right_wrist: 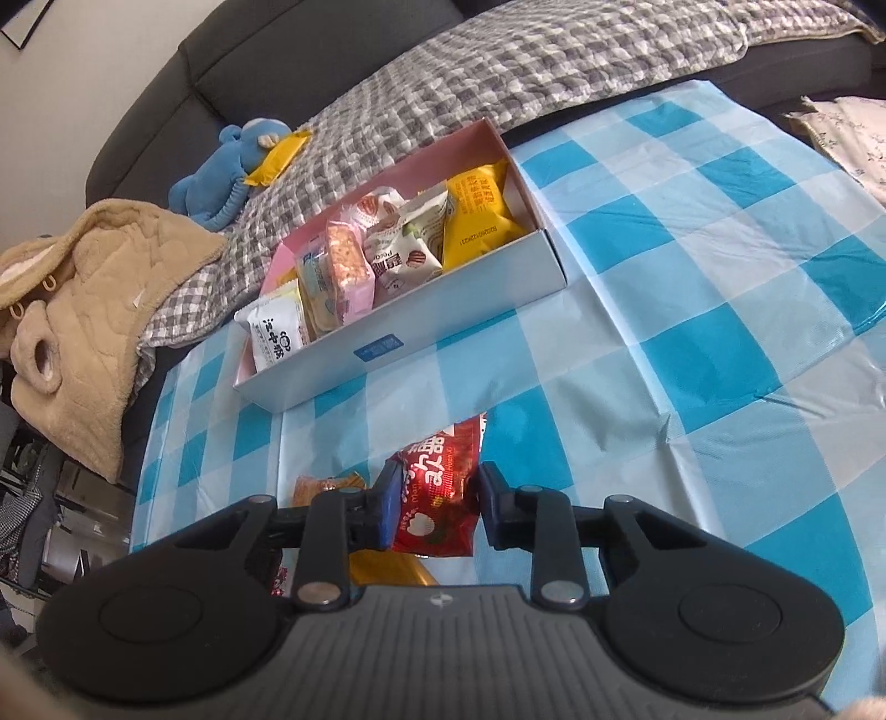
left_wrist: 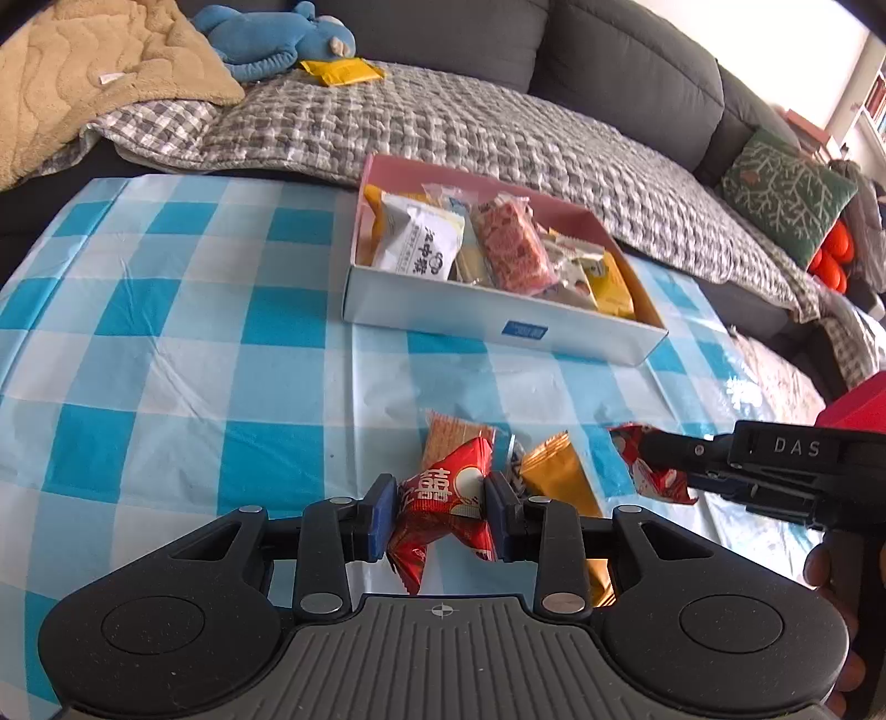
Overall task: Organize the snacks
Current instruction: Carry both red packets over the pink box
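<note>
My left gripper (left_wrist: 441, 512) is shut on a red snack packet (left_wrist: 443, 512), crumpling it just above the blue checked tablecloth (left_wrist: 166, 332). My right gripper (right_wrist: 437, 507) is shut on a second red snack packet (right_wrist: 440, 493); it also shows in the left wrist view (left_wrist: 653, 468), held by the right gripper (left_wrist: 650, 451) at the right. An orange packet (left_wrist: 556, 471) and an orange wafer packet (left_wrist: 451, 432) lie on the cloth beyond the left gripper. A shallow white box with a pink inside (left_wrist: 498, 321) (right_wrist: 421, 343) holds several snack packets.
A grey sofa with a checked quilt (left_wrist: 443, 122) runs behind the table. A blue plush toy (left_wrist: 277, 39), a yellow packet (left_wrist: 340, 71) and a tan blanket (left_wrist: 83, 83) lie on it. A green cushion (left_wrist: 786, 194) sits at the right.
</note>
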`<state>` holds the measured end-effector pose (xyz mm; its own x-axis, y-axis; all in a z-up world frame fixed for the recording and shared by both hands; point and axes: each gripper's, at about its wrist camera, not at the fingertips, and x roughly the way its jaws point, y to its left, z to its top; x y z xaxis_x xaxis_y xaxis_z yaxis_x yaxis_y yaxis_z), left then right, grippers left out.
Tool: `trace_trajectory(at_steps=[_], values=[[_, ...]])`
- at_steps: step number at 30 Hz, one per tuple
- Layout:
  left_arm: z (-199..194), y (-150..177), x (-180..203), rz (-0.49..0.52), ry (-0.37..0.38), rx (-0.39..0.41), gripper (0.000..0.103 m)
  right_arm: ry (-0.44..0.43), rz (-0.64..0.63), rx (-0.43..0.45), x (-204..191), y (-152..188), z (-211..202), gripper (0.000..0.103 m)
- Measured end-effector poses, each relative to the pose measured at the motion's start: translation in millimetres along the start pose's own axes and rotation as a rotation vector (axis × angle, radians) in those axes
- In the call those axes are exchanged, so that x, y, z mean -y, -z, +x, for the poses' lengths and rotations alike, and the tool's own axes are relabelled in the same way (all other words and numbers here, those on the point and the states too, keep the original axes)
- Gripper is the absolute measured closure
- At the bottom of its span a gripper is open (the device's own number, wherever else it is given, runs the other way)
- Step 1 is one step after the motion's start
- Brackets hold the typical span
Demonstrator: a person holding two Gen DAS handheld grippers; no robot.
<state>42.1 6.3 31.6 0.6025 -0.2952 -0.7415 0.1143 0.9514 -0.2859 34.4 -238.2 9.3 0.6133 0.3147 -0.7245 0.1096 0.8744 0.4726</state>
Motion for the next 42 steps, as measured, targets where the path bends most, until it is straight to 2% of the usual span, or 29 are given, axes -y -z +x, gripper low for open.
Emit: trace_trajectory(at_steps=[9, 29, 42], values=[[-6, -6, -10, -0.045, 0.003, 0.033, 0.071, 0.005, 0.071, 0.056, 10, -8, -9, 0.077], [-4, -28, -13, -0.074, 0.029, 0.097, 0.071, 0.032, 0.049, 0.151, 11, -24, -11, 0.077], [9, -64, 8, -0.036, 0.082, 0.131, 0.071, -0.036, 0.055, 0.167, 4, -46, -2, 0.077]])
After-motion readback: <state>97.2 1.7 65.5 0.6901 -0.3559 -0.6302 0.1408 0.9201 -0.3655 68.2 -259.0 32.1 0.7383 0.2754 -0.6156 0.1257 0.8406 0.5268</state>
